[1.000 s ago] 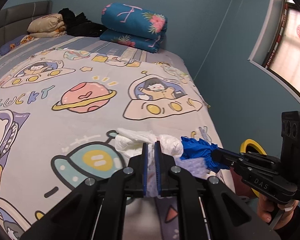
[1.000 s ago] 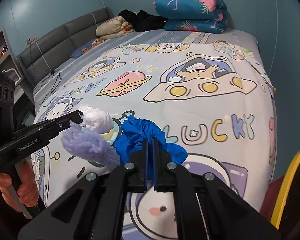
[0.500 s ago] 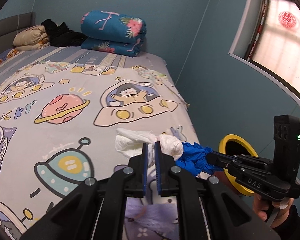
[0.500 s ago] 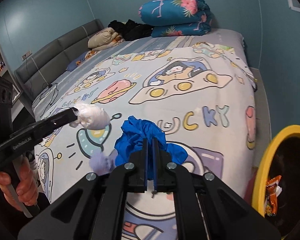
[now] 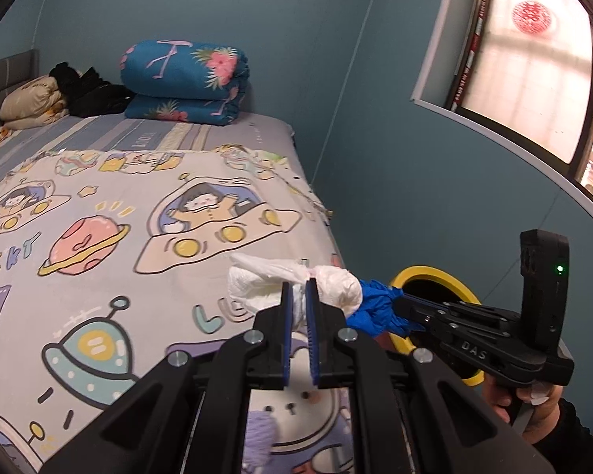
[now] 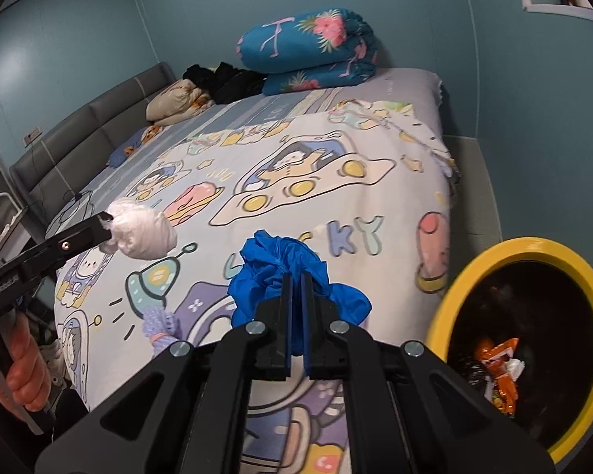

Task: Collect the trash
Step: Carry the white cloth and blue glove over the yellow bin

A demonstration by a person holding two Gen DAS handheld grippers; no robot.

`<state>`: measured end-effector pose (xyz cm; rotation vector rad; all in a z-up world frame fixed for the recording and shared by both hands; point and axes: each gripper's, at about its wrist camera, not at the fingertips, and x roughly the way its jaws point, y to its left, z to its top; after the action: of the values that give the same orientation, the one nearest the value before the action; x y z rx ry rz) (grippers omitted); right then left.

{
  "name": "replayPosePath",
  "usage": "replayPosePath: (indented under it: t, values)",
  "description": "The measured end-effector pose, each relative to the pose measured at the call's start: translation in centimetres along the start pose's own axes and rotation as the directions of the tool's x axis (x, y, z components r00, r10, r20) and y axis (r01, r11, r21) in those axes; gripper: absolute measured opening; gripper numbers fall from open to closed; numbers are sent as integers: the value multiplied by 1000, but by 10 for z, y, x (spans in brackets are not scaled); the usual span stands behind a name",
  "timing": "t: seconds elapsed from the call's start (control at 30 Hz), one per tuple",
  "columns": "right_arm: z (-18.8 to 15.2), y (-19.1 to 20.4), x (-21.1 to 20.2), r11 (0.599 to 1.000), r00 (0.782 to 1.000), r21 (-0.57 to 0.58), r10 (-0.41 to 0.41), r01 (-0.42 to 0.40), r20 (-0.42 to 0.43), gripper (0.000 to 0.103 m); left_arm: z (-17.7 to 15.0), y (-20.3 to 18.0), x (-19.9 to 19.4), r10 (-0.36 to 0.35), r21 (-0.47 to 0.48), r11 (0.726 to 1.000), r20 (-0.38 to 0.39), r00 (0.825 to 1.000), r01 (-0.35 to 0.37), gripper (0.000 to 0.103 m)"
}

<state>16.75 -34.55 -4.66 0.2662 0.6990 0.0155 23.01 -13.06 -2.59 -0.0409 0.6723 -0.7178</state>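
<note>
Over the bed's foot corner, your left gripper (image 5: 299, 296) pinches a crumpled white tissue wad (image 5: 292, 286) between its blue pads, held clear of the cartoon bedspread (image 5: 99, 237). Your right gripper (image 6: 296, 292) is clamped on a scrunched blue glove (image 6: 280, 264) — both jaws pressed tight on their loads. Yellow-rimmed bin (image 6: 506, 252) stands on the floor just beside the bed, at the right gripper's right; an orange wrapper (image 6: 498, 355) lies inside. One lilac knit scrap (image 6: 160, 324) lies on the bedspread near the edge. Folded blue floral quilt (image 5: 186, 79) sits at the far end.
</note>
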Motion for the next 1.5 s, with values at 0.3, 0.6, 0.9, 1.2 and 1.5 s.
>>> replayPosePath:
  t: [0.3,0.6,0.9,1.2,1.5]
  values:
    - [3,-49,-27,997,996,48,-70,68,53,3,8,-57,16,-68,72,995,-11,998,68,6]
    - [-2,-96,-53,985,985,104,-150,141,88,3,11,-99,35,-109,120,986,-36,993,113,6]
    - [-11,-129,-73,968,970,157,-215,197,111,3,12,-137,49,-157,173,971,-49,986,164,6]
    - [-17,-159,-75,951,959,198,-263,239,106,3,12,-164,77,-190,206,957,-86,978,204,6]
    - [-24,-187,-73,932,949,237,-302,274,88,3,6,-182,112,-195,222,950,-132,972,221,6]
